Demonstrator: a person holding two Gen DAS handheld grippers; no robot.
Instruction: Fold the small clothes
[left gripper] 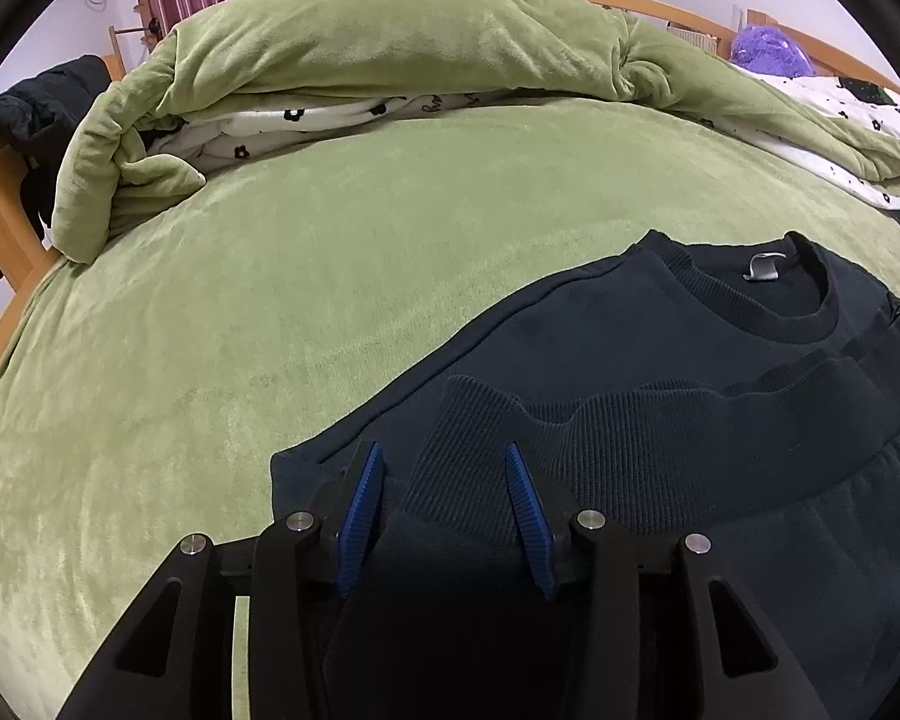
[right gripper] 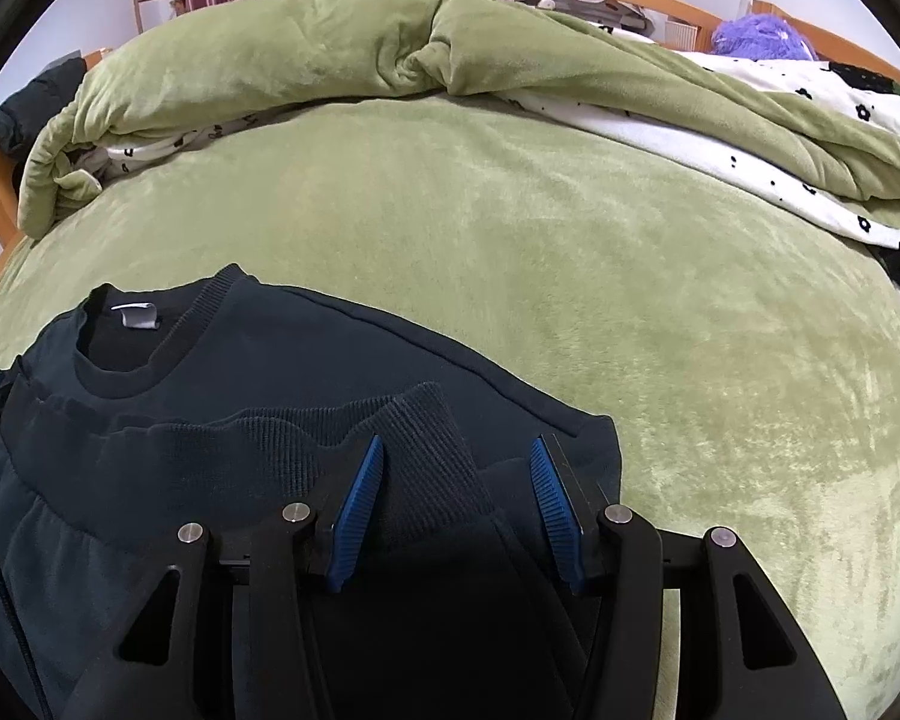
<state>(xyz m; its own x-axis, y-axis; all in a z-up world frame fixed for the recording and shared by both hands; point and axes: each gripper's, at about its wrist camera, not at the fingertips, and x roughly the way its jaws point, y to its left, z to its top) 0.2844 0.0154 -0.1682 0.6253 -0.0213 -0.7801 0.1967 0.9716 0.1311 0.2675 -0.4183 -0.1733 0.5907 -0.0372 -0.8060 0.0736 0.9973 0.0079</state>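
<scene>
The dark sweatshirt (left gripper: 660, 360) lies on the green bed cover (left gripper: 270, 300), its ribbed hem (left gripper: 630, 420) folded up toward the collar (left gripper: 768, 294). The left gripper (left gripper: 444, 480) has its jaws apart around the left hem corner, pads not pressing. The right gripper (right gripper: 456, 468) stands the same at the right corner. Both should lay the hem level, just under the collar, before they pull away.

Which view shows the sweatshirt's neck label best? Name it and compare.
The right wrist view: the neck label sits clear inside the collar of the dark sweatshirt, facing the camera. The left wrist view shows the same label too, but curled and farther toward the frame's right side.
</scene>
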